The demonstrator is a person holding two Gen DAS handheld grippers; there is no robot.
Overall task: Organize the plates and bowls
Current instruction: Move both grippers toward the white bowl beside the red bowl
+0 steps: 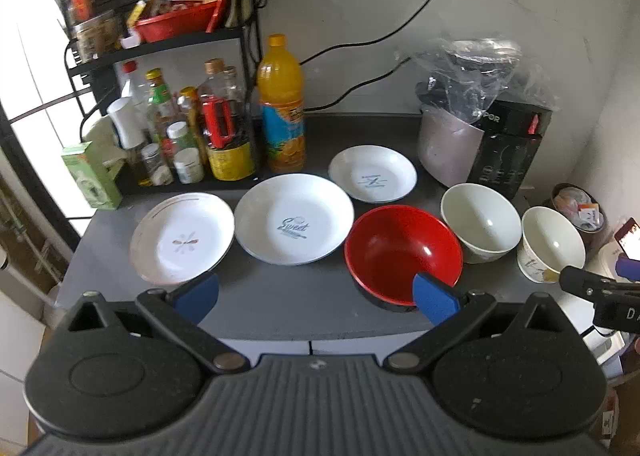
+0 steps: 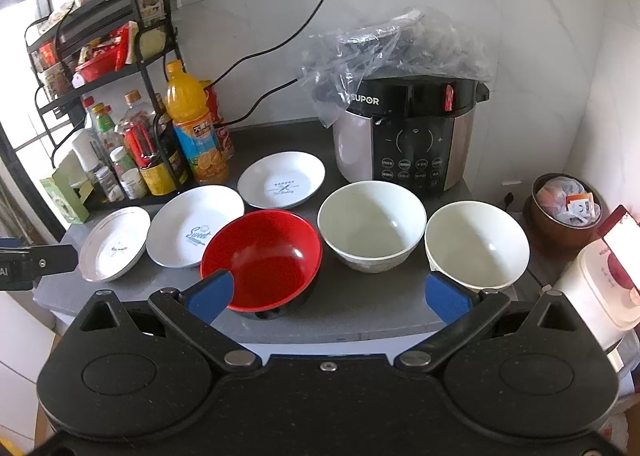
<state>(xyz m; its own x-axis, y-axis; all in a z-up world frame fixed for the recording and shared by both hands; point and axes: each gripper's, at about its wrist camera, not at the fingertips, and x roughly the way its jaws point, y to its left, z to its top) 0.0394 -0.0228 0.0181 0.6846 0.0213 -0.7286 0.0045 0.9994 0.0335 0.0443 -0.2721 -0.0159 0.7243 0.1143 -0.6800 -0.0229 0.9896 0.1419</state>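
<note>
Beside the glossy red plastic bowl [image 2: 262, 254], every plate and bowl sits unstacked; left claw [image 1: 316, 292] and right claw [image 2: 328, 292] gape empty.

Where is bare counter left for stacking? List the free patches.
Free: the front strip of the counter before the Sweet plate, and the back patch between the juice bottle and the rice cooker. Crowded: the red bowl and two white bowls sit nearly rim to rim.
</note>
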